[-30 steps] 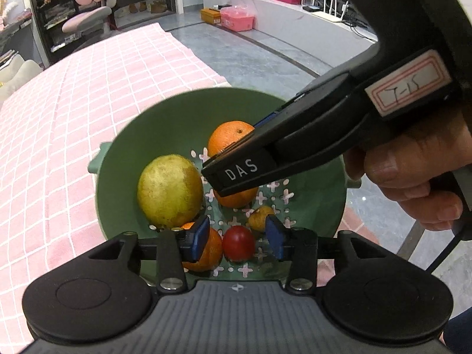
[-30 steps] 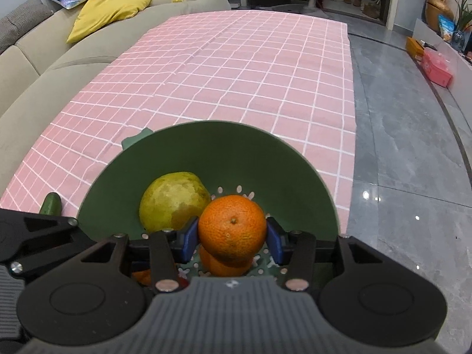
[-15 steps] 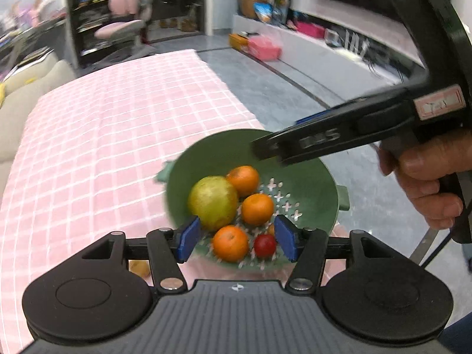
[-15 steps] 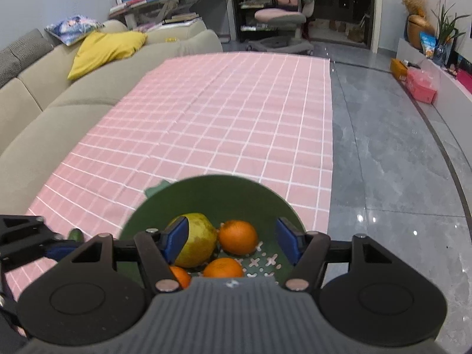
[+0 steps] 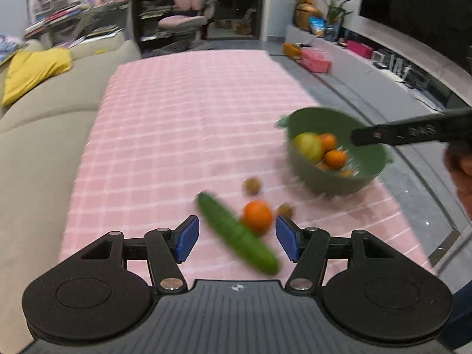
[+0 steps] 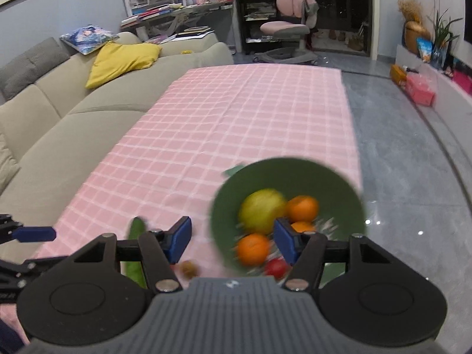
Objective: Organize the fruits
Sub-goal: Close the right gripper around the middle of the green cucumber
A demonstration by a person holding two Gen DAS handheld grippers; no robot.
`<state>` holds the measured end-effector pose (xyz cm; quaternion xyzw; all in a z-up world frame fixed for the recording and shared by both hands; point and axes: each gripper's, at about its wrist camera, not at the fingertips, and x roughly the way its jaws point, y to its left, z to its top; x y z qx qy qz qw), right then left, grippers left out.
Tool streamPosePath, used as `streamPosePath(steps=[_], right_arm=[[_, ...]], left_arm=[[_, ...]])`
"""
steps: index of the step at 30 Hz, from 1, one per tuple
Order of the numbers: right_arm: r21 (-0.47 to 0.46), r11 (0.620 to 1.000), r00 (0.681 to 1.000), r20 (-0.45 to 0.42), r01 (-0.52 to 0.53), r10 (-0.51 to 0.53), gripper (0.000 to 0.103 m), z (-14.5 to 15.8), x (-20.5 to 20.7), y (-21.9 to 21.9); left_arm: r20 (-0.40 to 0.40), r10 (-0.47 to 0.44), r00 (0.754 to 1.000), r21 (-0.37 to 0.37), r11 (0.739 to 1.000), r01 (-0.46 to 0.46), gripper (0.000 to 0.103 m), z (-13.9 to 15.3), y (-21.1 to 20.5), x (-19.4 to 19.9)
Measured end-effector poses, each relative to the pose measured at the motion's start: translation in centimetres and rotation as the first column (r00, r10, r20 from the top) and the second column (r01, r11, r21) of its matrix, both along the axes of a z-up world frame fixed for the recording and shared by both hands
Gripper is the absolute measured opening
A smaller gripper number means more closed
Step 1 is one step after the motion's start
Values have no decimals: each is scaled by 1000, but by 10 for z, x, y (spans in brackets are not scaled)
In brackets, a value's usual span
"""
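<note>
Our left gripper (image 5: 236, 239) hangs above the pink checked cloth (image 5: 183, 124) with its blue pads (image 5: 186, 237) spread wide and nothing between them. Seen from its camera, a green cucumber (image 5: 236, 233) lies slantwise in the gap between the fingers, down on the cloth, and a loose orange (image 5: 257, 216) sits just beside the cucumber, toward the right pad; whether the two touch we cannot tell through the blur. Just past the orange are two small brownish fruits (image 5: 251, 186), one ahead of it and one to its right near the right pad. Further ahead and to the right stands the green colander bowl (image 5: 368, 174), near the cloth's right edge, holding a yellow-green pear (image 5: 308, 146) and several oranges (image 5: 334, 159). Our right gripper (image 6: 232, 239) is also wide open and holds nothing; from the left camera its black finger reaches in from the right, over the bowl's rim. From its own camera the bowl lies just ahead and slightly right of the fingers, with the pear, three oranges and a small red fruit (image 6: 275, 267) inside. Left of its left pad we see the cucumber's end and a brownish fruit on the cloth, and the left gripper's blue tip at the far left. A beige sofa (image 6: 59, 112) runs along the cloth's left side.
</note>
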<state>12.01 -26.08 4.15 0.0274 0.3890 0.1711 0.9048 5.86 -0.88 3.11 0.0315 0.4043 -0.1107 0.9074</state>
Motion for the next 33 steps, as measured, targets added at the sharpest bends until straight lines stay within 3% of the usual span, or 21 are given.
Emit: streamPosePath(steps=[8,11,15,20,21,24,27,30,33], right_arm=[[-61,996,998,-32,-58,57,56,-49,-50,84],[-95,988,992,-39,-124,120,55,-71,-55,114],[-105,981,985,-76,-162,155,51,-94,-46,143],[-123,978,982,-105,-171,158,42,-117,-25,158],[-134,976,982,-107,-170,157,34,-121,-22,160],[-134,972,977,-108,-195,182,33,-125,-20,157],[-145,959,965,-133,-245,226,33,-123,-26,151],[-156,934,941,-164,-321,296,33,-121,-39,137],[-147,914,917,-194,-378,348,33,-121,-51,116]], left_arm=[[-74,72,995,-84,993,-78,73,-30,61,-14],[-50,82,995,-116,989,-87,73,-25,72,-18],[-55,120,991,-174,976,-128,73,-25,93,-20],[-78,146,986,-173,972,-157,73,-31,106,-16],[-83,150,985,-171,972,-163,73,-33,106,-15],[-94,160,983,-188,967,-175,73,-36,107,-9],[-79,109,991,-174,977,-121,73,-39,91,2],[-60,-6,998,-132,991,-2,73,-43,63,12],[-63,-122,991,-87,989,116,73,-51,33,20]])
